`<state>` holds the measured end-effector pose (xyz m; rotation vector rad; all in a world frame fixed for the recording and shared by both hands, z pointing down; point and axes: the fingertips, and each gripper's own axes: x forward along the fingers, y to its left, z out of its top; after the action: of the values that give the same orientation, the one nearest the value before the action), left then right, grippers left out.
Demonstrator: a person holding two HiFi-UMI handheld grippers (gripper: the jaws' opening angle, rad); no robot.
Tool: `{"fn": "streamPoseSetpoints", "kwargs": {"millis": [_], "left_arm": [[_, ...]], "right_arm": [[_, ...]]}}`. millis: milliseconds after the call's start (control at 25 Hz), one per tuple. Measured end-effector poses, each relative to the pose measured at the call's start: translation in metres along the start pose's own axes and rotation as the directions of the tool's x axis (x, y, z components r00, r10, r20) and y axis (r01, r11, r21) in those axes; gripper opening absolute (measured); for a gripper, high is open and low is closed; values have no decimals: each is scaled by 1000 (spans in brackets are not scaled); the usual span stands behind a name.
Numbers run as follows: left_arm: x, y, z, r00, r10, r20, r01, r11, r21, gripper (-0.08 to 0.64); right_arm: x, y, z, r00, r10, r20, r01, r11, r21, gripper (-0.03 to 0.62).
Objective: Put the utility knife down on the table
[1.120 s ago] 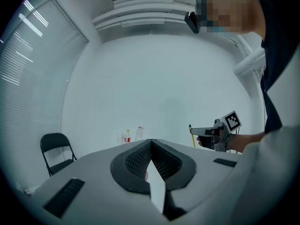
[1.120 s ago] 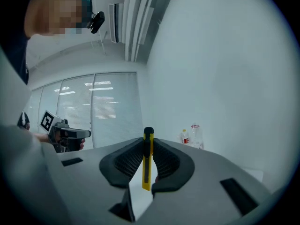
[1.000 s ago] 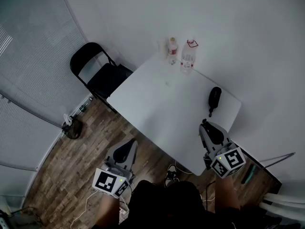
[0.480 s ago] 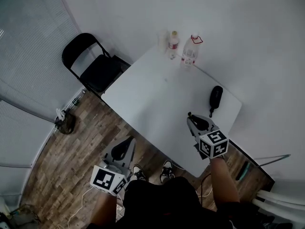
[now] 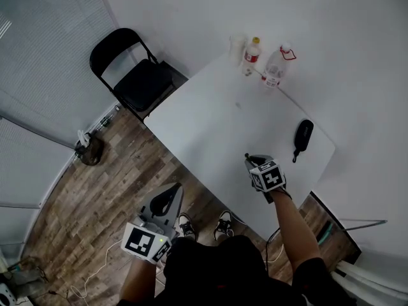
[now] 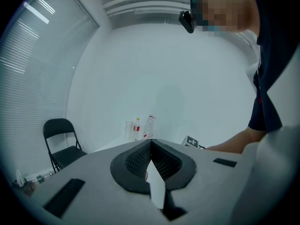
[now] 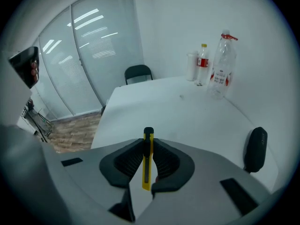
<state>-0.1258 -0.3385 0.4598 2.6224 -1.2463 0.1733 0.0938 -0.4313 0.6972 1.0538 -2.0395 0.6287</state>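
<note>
A yellow utility knife [image 7: 147, 168] with a black tip stands pinched between the dark pads of my right gripper [image 7: 148, 143], its tip poking out past the fingertips. In the head view that right gripper [image 5: 251, 161] hangs tilted downward over the near part of the white table [image 5: 210, 123]; the knife itself is too small to make out there. My left gripper [image 5: 167, 200] is off the table's near edge, above the wooden floor. In the left gripper view its jaws [image 6: 150, 143] are shut with nothing between them.
A black oblong case [image 5: 304, 134] lies near the table's right edge, also in the right gripper view as the case [image 7: 255, 149]. Two plastic bottles [image 5: 276, 67] and a cup [image 5: 237, 44] stand at the far corner. A black folding chair [image 5: 136, 75] stands left of the table.
My right gripper has come down and forward over the table and tipped downward, the knife still in it. The left gripper has shifted only a little.
</note>
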Motion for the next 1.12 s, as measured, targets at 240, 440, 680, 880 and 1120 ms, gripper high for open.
{"fn": "streamPoseSetpoints", "kwargs": {"millis": [240, 440, 680, 880, 1120], "left_arm": [[0, 15, -13, 999, 30, -36, -32, 999, -44, 18], [5, 19, -17, 999, 29, -42, -31, 998, -56, 18], [7, 26, -26, 998, 38, -59, -41, 998, -47, 18], [4, 30, -27, 997, 54, -59, -57, 996, -63, 18], [2, 31, -27, 997, 50, -63, -54, 997, -59, 18]], "right_arm": [[35, -4, -19, 991, 10, -131, -12, 1000, -13, 75], [47, -4, -28, 979, 4, -206, -13, 999, -41, 75], [57, -6, -39, 967, 3, -253, -20, 998, -65, 76], [57, -6, -40, 967, -6, -255, -11, 998, -65, 84], [45, -8, -31, 982, -8, -190, 1, 999, -36, 144]]}}
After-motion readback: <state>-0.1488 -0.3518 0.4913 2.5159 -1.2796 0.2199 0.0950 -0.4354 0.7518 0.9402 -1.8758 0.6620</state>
